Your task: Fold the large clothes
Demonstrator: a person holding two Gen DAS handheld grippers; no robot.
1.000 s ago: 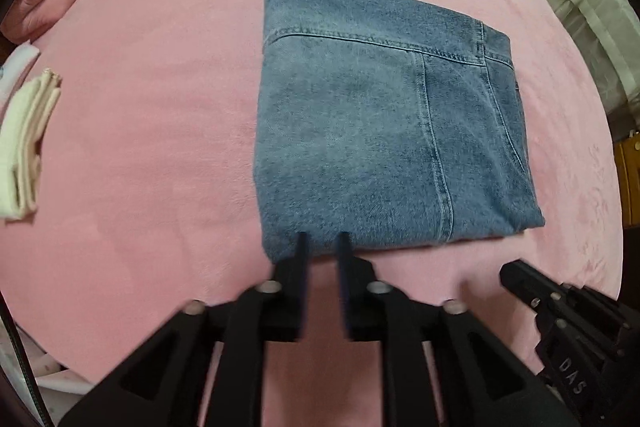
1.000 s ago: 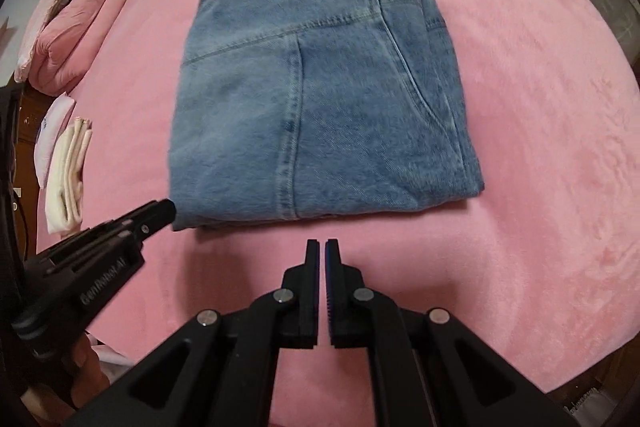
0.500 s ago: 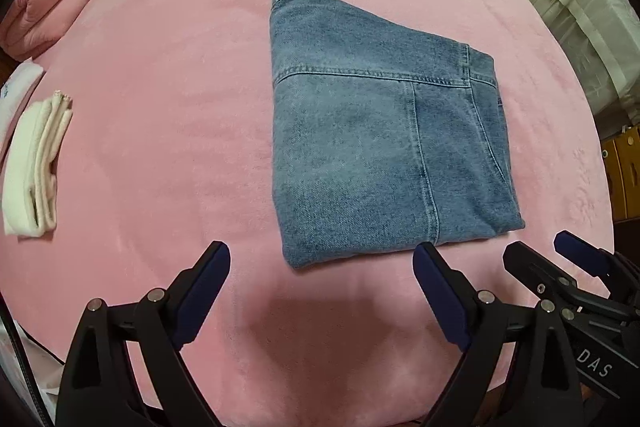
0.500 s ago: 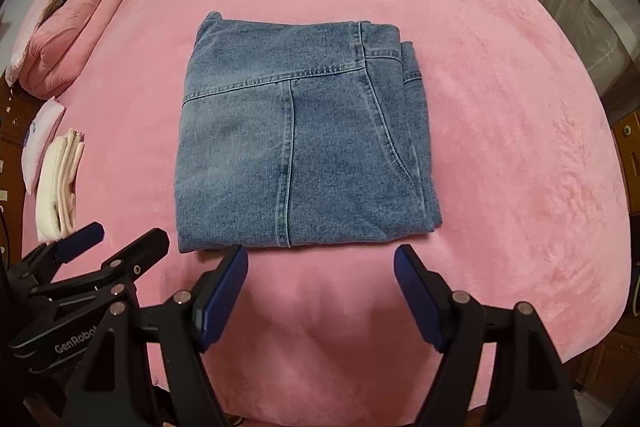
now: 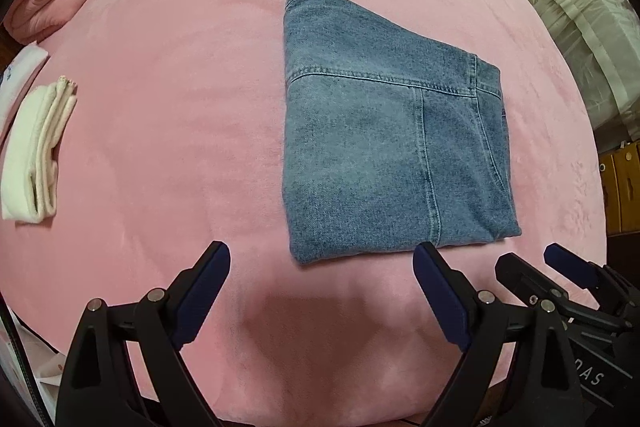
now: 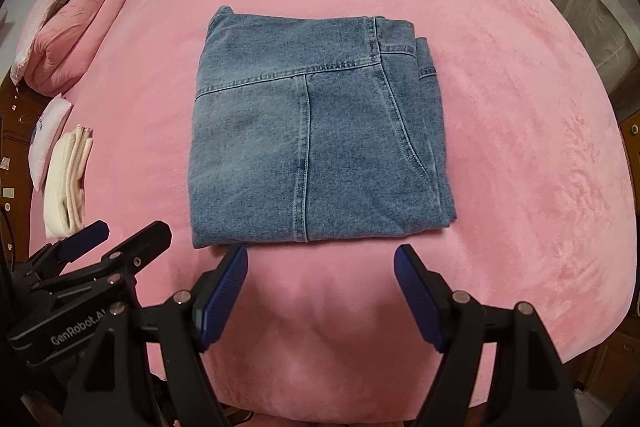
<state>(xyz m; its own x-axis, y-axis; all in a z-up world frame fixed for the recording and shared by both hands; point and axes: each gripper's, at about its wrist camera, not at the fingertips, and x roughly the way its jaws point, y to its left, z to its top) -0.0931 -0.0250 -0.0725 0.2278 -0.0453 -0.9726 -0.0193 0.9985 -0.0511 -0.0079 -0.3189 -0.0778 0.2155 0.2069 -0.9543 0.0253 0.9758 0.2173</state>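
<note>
Two black tools with blue pads hang over a pink plush bed, both spread wide and holding nothing. The folded blue denim jeans lie flat near the middle of the bed, a compact, roughly square bundle whose near edge sits just beyond the tips of both tools. Having just opened, the left tool faces the bundle's near left corner and the right tool its near edge toward that same corner, each pointing steeply down. Neither is clearly nearer. The seam down the denim runs away from the tools, so any further fold would likely go across it. A folded cream-white cloth rests well apart at the bed's left; its make is hard to tell.
</note>
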